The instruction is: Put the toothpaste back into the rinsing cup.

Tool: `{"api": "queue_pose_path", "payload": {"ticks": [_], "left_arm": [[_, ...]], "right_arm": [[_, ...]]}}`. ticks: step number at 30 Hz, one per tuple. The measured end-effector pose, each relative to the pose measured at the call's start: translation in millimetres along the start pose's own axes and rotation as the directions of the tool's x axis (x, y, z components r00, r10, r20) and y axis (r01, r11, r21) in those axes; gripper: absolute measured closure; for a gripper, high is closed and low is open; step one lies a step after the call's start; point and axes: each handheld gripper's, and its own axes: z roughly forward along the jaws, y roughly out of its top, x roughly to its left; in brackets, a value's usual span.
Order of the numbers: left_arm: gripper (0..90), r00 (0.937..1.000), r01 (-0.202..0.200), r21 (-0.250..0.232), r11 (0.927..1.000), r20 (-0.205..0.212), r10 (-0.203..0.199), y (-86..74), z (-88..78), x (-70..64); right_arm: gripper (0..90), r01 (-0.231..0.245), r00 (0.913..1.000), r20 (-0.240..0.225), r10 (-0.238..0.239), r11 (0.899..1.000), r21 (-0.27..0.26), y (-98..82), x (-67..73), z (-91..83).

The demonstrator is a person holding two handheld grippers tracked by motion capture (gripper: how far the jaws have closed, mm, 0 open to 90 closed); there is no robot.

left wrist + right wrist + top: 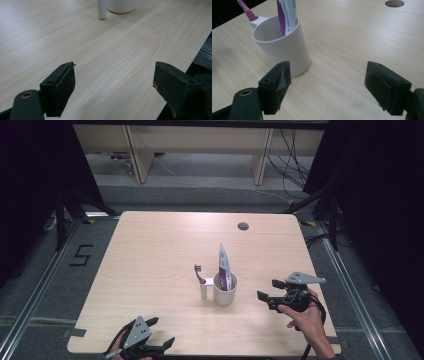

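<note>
**Cup w/ toothpaste tube and toothbrush at table centre, both claws apart**

Cup (pixel 225 289), white, is seen standing upright a bit right of centre and below the middle of the high view, on the wooden table (pixel 150 255). A toothpaste tube (pixel 223 265), white and purple, is stood inside it, leaning toward the upper part of the frame. A pink-handled toothbrush (pixel 199 273) is held in a small white holder on the cup's left side, head up.

Right gripper (pixel 267 292) is held by a hand (pixel 306 317) at the lower right of the high view, near the cup but apart from it. Its jaws are spread wide w/ nothing between them. In the right gripper view the cup (pixel 284 47) is found at upper left, just behind the left jaw, not pressed by it.

Left gripper (pixel 160 332) is seen at the bottom edge, lower left of centre, well apart from the cup. Its jaws are also spread, w/ bare tabletop between them. In the left gripper view the cup's base (pixel 121 6) is seen at the top edge.
</note>
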Motion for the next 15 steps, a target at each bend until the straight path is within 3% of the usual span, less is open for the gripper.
{"api": "queue_pose_path", "payload": {"ticks": [1, 2, 3, 5, 6, 7, 8, 15], "left_arm": [[17.4, 0.9996, -0.028, 0.026, 0.9993, -0.006, 0.028, 0.4, -1.6, 2.5], [17.4, 1.0000, -0.001, -0.002, 1.0000, 0.002, 0.001, 0.0, 0.4, 0.8], [17.4, 1.0000, -0.005, 0.007, 1.0000, 0.002, 0.005, 0.6, -0.3, 1.1], [17.4, 0.9999, -0.014, 0.016, 0.9998, -0.002, 0.014, 1.1, -0.4, 1.4], [17.4, 1.0000, 0.000, -0.006, 1.0000, 0.004, 0.000, -0.1, 1.7, 0.1], [17.4, 1.0000, -0.001, 0.000, 1.0000, 0.007, 0.001, -0.7, 1.6, 0.1], [17.4, 1.0000, -0.001, 0.005, 1.0000, 0.006, 0.001, -1.2, 0.9, -0.2], [17.4, 1.0000, -0.005, 0.007, 1.0000, -0.001, 0.005, -2.1, -2.7, 1.7]], "right_arm": [[21.8, -0.002, 1.0000, 0.000, 0.002, 1.000, 0.016, -1.1, -0.8, -1.3], [21.8, 0.014, 0.9999, -0.007, -0.014, 1.000, 0.007, -2.1, -3.2, -1.7], [21.8, 0.022, 0.9997, 0.008, -0.022, 1.000, 0.009, -2.9, -4.3, -3.7], [21.8, -0.007, 1.0000, -0.004, 0.007, 1.000, 0.009, -5.7, -3.9, -5.8], [21.7, 0.004, 0.9999, 0.010, -0.004, 1.000, 0.007, -6.8, -5.3, -7.4], [21.6, -0.022, 0.9997, 0.002, 0.022, 1.000, 0.021, -9.1, -4.3, -9.3], [21.5, 0.009, 0.9999, 0.006, -0.009, 1.000, 0.005, -10.4, -6.8, -9.3], [19.6, -0.020, 0.9993, 0.031, 0.019, 1.000, 0.012, -21.6, -6.3, -18.1]]}}
